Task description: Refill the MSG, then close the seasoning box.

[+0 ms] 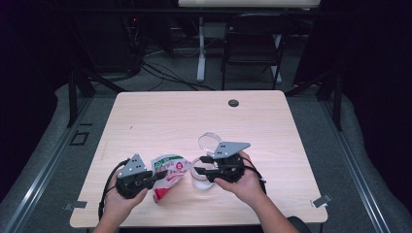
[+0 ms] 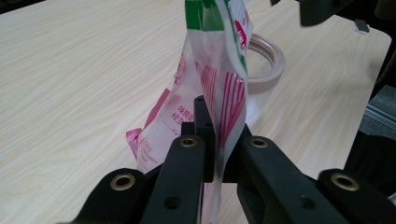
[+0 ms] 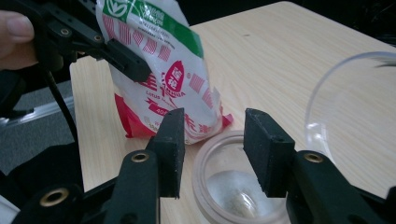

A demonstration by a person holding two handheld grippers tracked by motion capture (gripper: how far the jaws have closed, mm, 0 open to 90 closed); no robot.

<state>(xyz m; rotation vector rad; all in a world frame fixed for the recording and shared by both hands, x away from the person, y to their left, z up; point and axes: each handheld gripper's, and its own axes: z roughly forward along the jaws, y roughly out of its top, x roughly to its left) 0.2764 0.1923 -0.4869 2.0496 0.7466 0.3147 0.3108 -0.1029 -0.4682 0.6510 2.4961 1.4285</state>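
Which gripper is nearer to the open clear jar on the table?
Right. The right gripper hovers directly over the jar, jaws open. The left gripper is off to the jar's side, jaws shut on the snack bag.

Light falls from overhead onto my table, bright at its far half, while the room around it sinks into near-black. The high view is soft and grainy. In my gripper views the close black jaws blur slightly, and a glare streak sits at three o'clock on the clear lid.
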